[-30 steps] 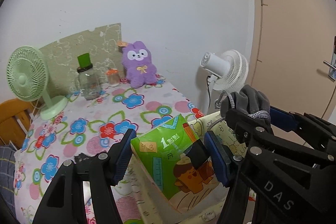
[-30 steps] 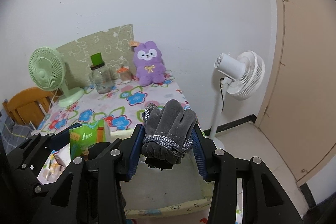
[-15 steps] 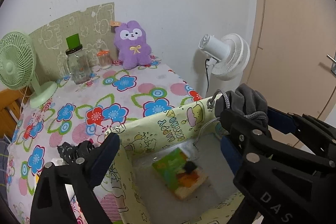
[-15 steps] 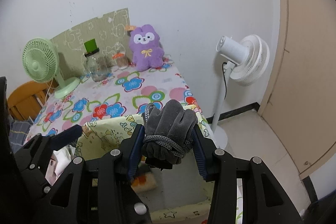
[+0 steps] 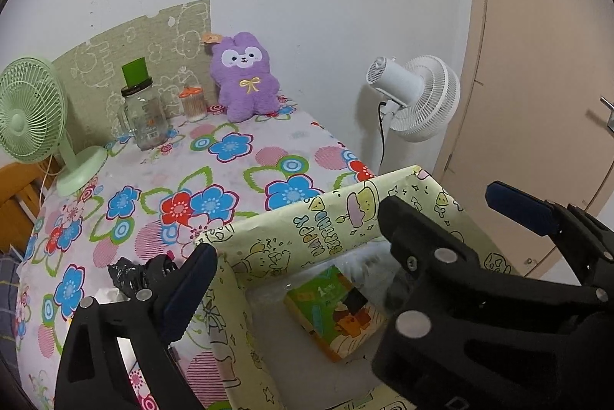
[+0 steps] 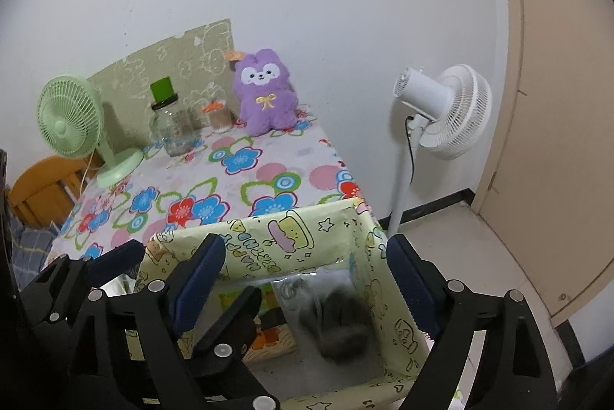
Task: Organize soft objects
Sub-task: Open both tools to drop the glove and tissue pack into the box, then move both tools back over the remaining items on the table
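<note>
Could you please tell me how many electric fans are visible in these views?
2: a green desk fan on the floral table's far left, and a white standing fan on the floor by the door. Others may be hidden out of view.

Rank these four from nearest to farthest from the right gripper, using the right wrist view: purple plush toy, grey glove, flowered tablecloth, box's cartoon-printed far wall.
1. Grey glove, inside the box, between the opening jaws of the right gripper.
2. Box's far wall, just beyond.
3. Flowered tablecloth, behind the box.
4. Purple plush toy, against the back wall.
</note>
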`<action>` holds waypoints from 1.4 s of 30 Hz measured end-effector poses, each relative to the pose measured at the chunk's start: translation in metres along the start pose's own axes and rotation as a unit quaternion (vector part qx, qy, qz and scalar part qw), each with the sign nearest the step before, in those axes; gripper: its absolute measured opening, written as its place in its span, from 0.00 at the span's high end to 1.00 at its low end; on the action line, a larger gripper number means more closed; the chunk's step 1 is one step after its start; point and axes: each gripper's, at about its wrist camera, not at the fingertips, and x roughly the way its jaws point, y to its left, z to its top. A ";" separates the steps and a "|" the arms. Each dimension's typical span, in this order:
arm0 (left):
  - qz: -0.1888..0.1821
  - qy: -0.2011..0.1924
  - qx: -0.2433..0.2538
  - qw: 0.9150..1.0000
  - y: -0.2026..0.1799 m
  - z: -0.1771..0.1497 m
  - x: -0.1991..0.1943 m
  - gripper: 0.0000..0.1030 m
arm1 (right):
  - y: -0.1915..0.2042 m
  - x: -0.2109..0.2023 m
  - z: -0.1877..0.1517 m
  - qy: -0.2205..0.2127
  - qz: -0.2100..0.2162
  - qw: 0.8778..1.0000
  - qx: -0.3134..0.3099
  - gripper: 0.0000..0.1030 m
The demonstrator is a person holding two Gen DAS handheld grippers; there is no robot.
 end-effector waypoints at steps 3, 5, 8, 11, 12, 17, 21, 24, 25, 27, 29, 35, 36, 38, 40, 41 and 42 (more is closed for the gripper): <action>0.003 -0.006 0.001 1.000 0.001 0.000 -0.006 0.04 | 0.000 -0.004 0.001 0.000 0.001 1.000 0.002 0.14; 0.006 -0.009 0.001 1.000 0.001 0.000 -0.010 0.04 | 0.001 -0.006 0.001 -0.001 0.002 1.000 0.003 0.14; 0.007 -0.016 0.000 1.000 0.004 -0.001 -0.018 0.04 | 0.005 -0.012 0.001 -0.005 0.003 1.000 0.006 0.11; 0.009 -0.024 -0.001 1.000 0.007 -0.001 -0.026 0.04 | 0.012 -0.020 0.001 -0.011 0.004 1.000 0.003 0.10; 0.009 -0.027 -0.002 1.000 0.008 -0.001 -0.028 0.04 | 0.014 -0.022 0.002 -0.013 0.003 1.000 0.002 0.09; 0.013 -0.042 -0.002 0.999 0.015 -0.002 -0.047 0.04 | 0.026 -0.036 0.003 -0.023 0.004 1.000 -0.004 0.08; 0.021 -0.053 0.000 0.998 0.022 -0.002 -0.061 0.04 | 0.036 -0.048 0.003 -0.032 0.007 0.999 -0.006 0.06; 0.023 -0.060 -0.002 0.998 0.028 -0.004 -0.070 0.04 | 0.045 -0.056 0.004 -0.037 0.011 0.999 -0.012 0.06; 0.024 -0.061 -0.003 0.998 0.030 -0.004 -0.073 0.04 | 0.047 -0.058 0.004 -0.039 0.011 0.999 -0.014 0.05; 0.025 -0.065 -0.005 0.998 0.035 -0.006 -0.079 0.04 | 0.054 -0.063 0.004 -0.042 0.011 0.999 -0.019 0.05; 0.026 -0.070 -0.007 0.997 0.040 -0.009 -0.084 0.04 | 0.060 -0.067 0.003 -0.044 0.011 0.999 -0.022 0.05; 0.028 -0.077 -0.014 0.997 0.054 -0.016 -0.097 0.04 | 0.079 -0.077 -0.001 -0.047 0.015 0.998 -0.032 0.05; 0.028 -0.078 -0.015 0.996 0.056 -0.017 -0.098 0.04 | 0.083 -0.078 -0.002 -0.048 0.016 0.998 -0.034 0.05; 0.029 -0.081 -0.017 0.996 0.061 -0.019 -0.102 0.04 | 0.089 -0.081 -0.002 -0.050 0.018 0.998 -0.036 0.05; 0.031 -0.085 -0.019 0.996 0.066 -0.022 -0.105 0.04 | 0.095 -0.083 -0.003 -0.051 0.018 0.998 -0.039 0.05; 0.032 -0.086 -0.021 0.996 0.069 -0.023 -0.107 0.04 | 0.099 -0.083 -0.004 -0.052 0.019 0.998 -0.041 0.05; 0.034 -0.086 -0.023 0.995 0.071 -0.025 -0.108 0.04 | 0.101 -0.084 -0.005 -0.053 0.020 0.998 -0.041 0.05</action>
